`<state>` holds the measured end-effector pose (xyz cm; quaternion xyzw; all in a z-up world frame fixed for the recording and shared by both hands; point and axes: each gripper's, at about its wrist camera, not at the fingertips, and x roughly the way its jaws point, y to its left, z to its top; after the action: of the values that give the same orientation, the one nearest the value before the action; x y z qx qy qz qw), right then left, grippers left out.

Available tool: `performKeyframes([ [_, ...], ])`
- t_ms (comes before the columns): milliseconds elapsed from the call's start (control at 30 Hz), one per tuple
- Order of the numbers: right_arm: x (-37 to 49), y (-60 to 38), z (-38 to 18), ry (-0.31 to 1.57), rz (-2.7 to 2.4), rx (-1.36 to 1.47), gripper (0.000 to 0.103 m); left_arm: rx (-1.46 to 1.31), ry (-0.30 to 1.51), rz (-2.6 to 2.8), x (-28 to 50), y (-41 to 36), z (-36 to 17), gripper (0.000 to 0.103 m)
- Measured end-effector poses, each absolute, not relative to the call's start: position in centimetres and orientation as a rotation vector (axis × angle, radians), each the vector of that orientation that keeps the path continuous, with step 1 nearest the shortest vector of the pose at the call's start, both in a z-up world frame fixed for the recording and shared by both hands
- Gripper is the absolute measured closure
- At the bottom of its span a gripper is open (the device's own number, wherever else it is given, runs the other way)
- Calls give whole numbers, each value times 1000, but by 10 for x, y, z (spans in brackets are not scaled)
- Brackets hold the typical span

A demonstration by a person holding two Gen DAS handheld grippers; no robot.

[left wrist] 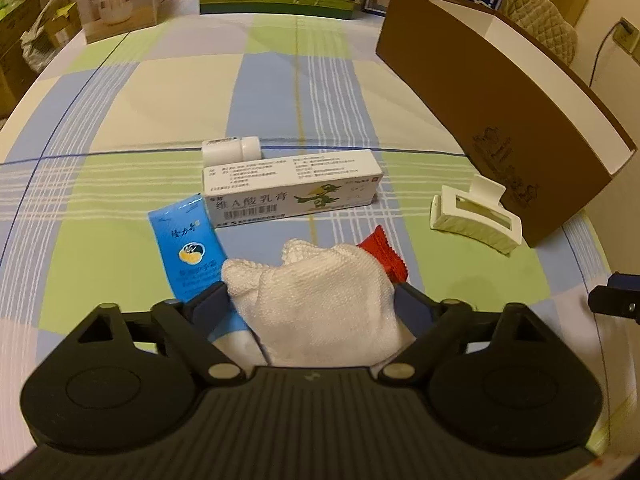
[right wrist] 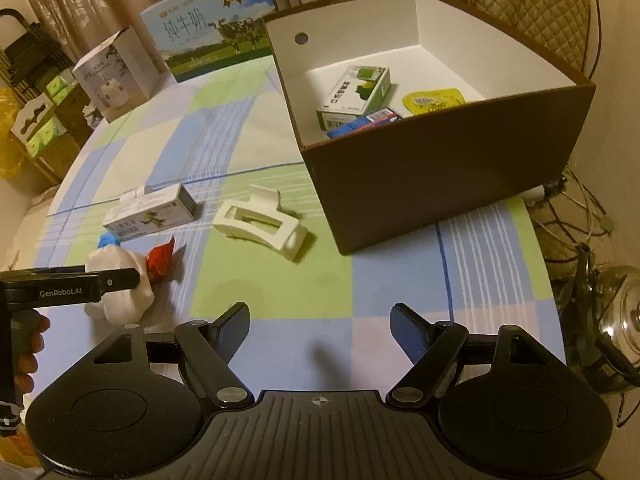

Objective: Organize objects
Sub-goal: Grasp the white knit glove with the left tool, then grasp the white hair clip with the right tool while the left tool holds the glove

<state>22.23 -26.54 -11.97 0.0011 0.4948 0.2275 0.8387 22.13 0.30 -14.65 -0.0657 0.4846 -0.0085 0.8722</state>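
A white knitted cloth (left wrist: 316,312) lies bunched on the checked tablecloth between the fingers of my left gripper (left wrist: 310,292); both pads touch its sides. Around it lie a blue sachet (left wrist: 186,248), a red wrapper (left wrist: 384,254), a long ointment carton (left wrist: 292,188) and a small white bottle (left wrist: 230,150). A white hair claw (right wrist: 260,226) rests between them and the brown box (right wrist: 440,184). The box holds a green-white carton (right wrist: 356,94), a yellow pack (right wrist: 434,100) and a blue pack (right wrist: 364,122). My right gripper (right wrist: 320,316) hovers open over bare tablecloth.
Milk cartons (right wrist: 208,40) and a small printed box (right wrist: 112,80) line the table's far edge. Beyond the right edge are cables (right wrist: 576,208) and a metal kettle (right wrist: 624,320). A hand (right wrist: 28,344) holds the left gripper's handle.
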Motion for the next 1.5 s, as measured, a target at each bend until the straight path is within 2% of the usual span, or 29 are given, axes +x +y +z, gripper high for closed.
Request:
performKeyframes([
  [100, 222, -263, -122, 1050, 486, 0, 27, -107, 1002, -29, 221, 0, -147, 32],
  [133, 221, -262, -122, 1050, 491, -1, 27, -94, 997, -33, 221, -1, -147, 39],
  [267, 220, -254, -123, 1041, 511, -13, 27, -78, 987, -50, 217, 1, -144, 55],
  [367, 220, -246, -123, 1024, 529, -37, 28, -72, 983, -54, 214, 2, -140, 60],
  [433, 218, -239, -122, 1000, 547, -61, 28, -75, 979, -53, 210, 4, -137, 61],
  [533, 215, -227, -123, 960, 585, -115, 42, -108, 965, -51, 204, 12, -126, 61],
  [633, 214, -213, -127, 923, 618, -177, 50, -135, 944, -28, 199, 23, -112, 61],
  [767, 215, -193, -139, 853, 634, -289, 70, -159, 915, 34, 197, 43, -96, 61],
  [867, 221, -182, -148, 810, 631, -358, 78, -200, 905, 90, 196, 66, -91, 61],
  [1200, 241, -156, -172, 759, 677, -501, 87, -275, 947, 217, 187, 122, -102, 61],
  [1333, 240, -149, -173, 771, 708, -543, 100, -278, 961, 212, 185, 124, -106, 61],
  [1500, 236, -149, -167, 855, 738, -468, 100, -280, 972, 213, 187, 125, -109, 61],
])
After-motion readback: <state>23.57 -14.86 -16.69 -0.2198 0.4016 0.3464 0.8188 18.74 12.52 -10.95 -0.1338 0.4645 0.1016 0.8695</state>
